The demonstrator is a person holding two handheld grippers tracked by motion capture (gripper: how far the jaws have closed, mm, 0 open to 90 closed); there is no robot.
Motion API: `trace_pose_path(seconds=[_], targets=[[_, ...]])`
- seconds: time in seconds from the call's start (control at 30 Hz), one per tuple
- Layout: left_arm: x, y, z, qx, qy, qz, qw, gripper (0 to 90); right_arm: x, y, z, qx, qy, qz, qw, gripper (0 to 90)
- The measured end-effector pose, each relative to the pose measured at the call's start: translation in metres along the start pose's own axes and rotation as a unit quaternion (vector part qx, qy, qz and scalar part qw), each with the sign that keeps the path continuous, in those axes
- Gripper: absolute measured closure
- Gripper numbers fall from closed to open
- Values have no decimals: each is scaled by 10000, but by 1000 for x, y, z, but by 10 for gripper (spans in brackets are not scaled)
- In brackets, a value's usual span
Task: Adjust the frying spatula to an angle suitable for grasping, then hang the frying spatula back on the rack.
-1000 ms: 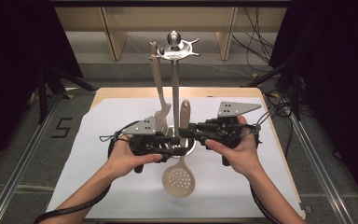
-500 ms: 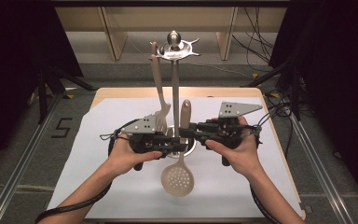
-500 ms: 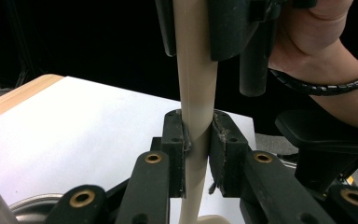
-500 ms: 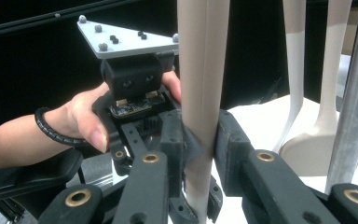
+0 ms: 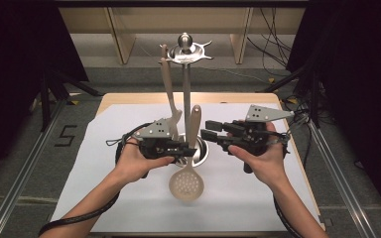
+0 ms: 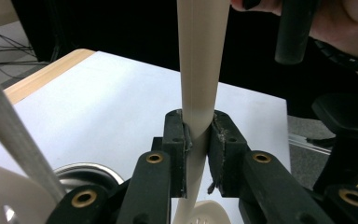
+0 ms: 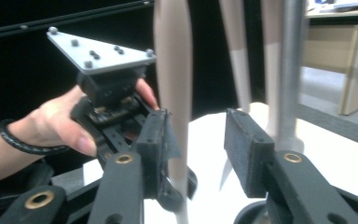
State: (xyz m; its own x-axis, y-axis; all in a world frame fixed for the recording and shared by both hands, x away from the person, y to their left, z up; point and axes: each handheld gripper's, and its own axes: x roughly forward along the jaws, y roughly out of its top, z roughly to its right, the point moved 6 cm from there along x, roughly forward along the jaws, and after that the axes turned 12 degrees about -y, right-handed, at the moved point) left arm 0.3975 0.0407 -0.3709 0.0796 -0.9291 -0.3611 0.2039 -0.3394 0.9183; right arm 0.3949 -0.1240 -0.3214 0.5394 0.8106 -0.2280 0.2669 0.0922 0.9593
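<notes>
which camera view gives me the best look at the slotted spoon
The high view: it shows the whole slotted spoon, perforated bowl down, handle up beside the stand. The left gripper view shows its handle clamped between the fingers; the right gripper view, only the handle.

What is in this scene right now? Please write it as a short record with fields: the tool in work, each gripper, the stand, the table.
tool: beige slotted spoon, handle up, round head low over the white sheet
left gripper: shut on the spoon handle, pads pressing both sides
right gripper: jaws have just been opening; now open and off the handle, which still shows between them
stand: metal utensil stand with a round base, one beige spatula hanging from its top
table: wooden table covered by a white sheet
</notes>
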Motion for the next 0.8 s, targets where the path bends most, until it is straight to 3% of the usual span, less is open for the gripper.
trace_pose_path(seconds=[0.03, 0.17, 0.2, 0.23, 0.3, 0.33, 0.37, 0.43, 0.63, 0.7, 0.8], targets=[[0, 0, 1, -131, 65, 14, 9999, 771, -2, -1, 3, 3, -41, 4, 10000, 591], [-2, 5, -3, 36, 50, 19, 10000, 771, -12, -3, 14, 210, -245, 67, 9995, 571], [-2, 6, -1, -134, 86, 69, 9998, 771, -14, -4, 21, 92, -403, 121, 9991, 571], [-1, 7, -2, -132, 57, 124, 9998, 771, -15, -5, 25, 202, -485, 111, 9986, 572], [-2, 10, -4, 26, 65, 54, 10000, 771, -16, -10, 36, 262, -890, 60, 9957, 574], [-2, 11, -3, 25, 67, 67, 10000, 771, -18, -12, 40, 358, -1085, -32, 9934, 577], [-2, 12, -2, -110, 84, 115, 9998, 771, -19, -15, 45, 349, -1240, -88, 9916, 577], [-4, 14, -3, -107, 110, 111, 9998, 771, -20, -18, 53, 451, -1465, -113, 9881, 580], [-10, 20, -5, -93, 138, 142, 9998, 771, -25, -25, 70, 676, -1823, -235, 9806, 583], [-12, 21, -6, -57, 144, 130, 9998, 771, -25, -25, 72, 766, -1872, -201, 9791, 583], [-14, 22, -6, -61, 136, 153, 9998, 771, -25, -24, 74, 716, -1896, -182, 9791, 583]])
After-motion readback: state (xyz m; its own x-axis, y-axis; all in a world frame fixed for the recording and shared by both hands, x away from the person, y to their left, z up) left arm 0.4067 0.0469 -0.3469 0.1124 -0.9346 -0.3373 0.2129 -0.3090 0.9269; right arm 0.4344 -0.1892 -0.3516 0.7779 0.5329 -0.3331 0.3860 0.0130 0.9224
